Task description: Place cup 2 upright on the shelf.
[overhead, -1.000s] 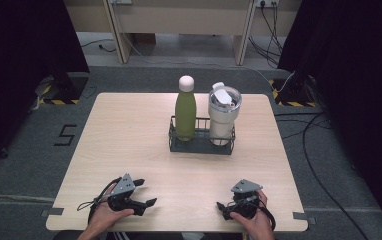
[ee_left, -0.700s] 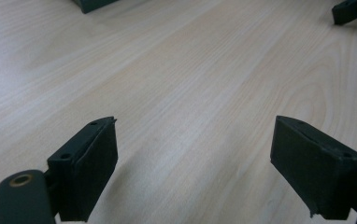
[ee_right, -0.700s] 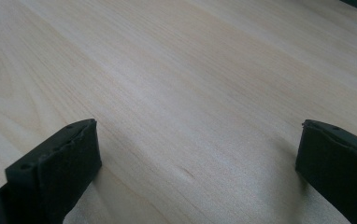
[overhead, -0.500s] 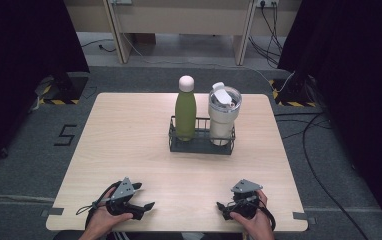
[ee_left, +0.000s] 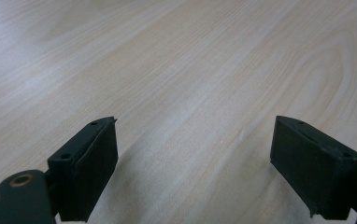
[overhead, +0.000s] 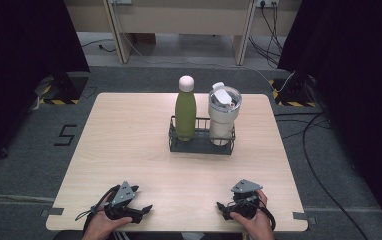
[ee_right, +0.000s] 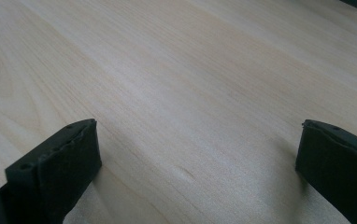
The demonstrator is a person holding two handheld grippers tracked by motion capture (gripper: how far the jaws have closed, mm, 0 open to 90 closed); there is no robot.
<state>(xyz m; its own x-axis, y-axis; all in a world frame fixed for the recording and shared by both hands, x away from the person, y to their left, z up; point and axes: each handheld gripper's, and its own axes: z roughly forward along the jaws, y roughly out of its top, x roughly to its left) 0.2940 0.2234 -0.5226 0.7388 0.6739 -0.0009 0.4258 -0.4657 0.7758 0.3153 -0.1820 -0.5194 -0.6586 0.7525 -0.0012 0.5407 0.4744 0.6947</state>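
Note:
My left gripper [overhead: 143, 202] rests on the light wooden table [overhead: 129, 140] near its front edge, left of centre, held by a hand. In the left gripper view its jaws [ee_left: 195, 128] stand apart over bare wood, open and holding nothing. My right gripper [overhead: 224, 207] lies near the front edge at the right, also in a hand. Its jaws [ee_right: 200, 128] are open too, with only table between them. Both sit well short of the rack at mid-table.
A black wire rack [overhead: 201, 145] stands at the table's middle back. It holds a green bottle [overhead: 185, 112] with a pale cap and a white lidded tumbler [overhead: 223, 115]. Cables trail on the grey floor at the right.
The left hand and its gripper have slid slightly toward the near edge of the table. The right gripper has kept still.

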